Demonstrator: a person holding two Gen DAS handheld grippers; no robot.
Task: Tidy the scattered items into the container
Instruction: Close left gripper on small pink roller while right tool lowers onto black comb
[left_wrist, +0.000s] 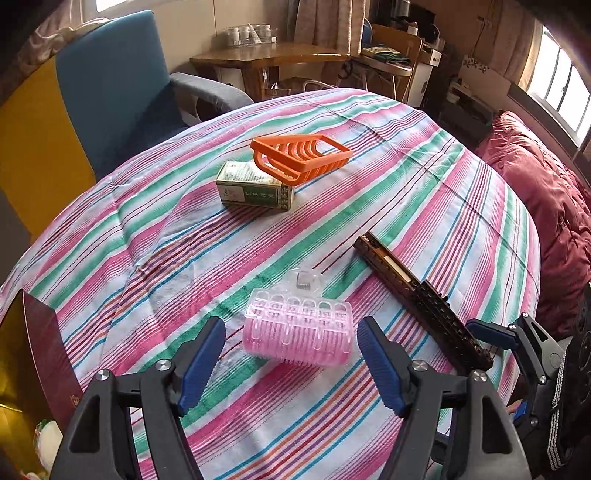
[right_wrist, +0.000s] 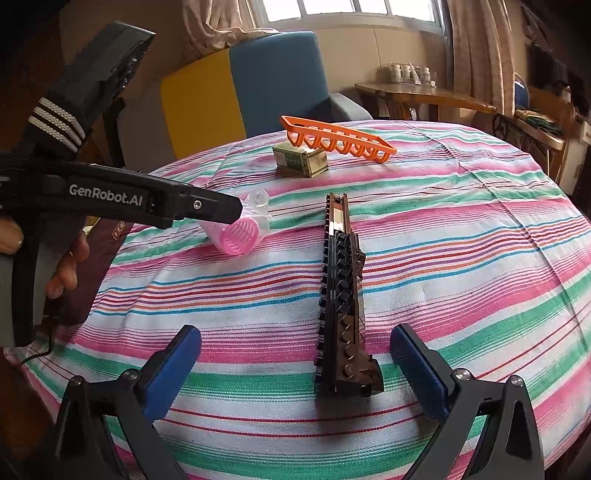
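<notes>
Currently on the striped surface (left_wrist: 406, 177): orange basket (left_wrist: 301, 157) at upper centre, leaning on a green box (left_wrist: 255, 188). Pink hair roller (left_wrist: 297, 328), lower centre, lying between the spread fingers of the left gripper (left_wrist: 291, 365), untouched. Long brown brick strip (right_wrist: 341, 295), centre frame, lying ahead of the right gripper (right_wrist: 295, 369), likewise spread wide.

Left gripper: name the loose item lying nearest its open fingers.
The pink hair roller, lying just ahead of the left gripper; the green box and orange rack sit much farther away.
</notes>
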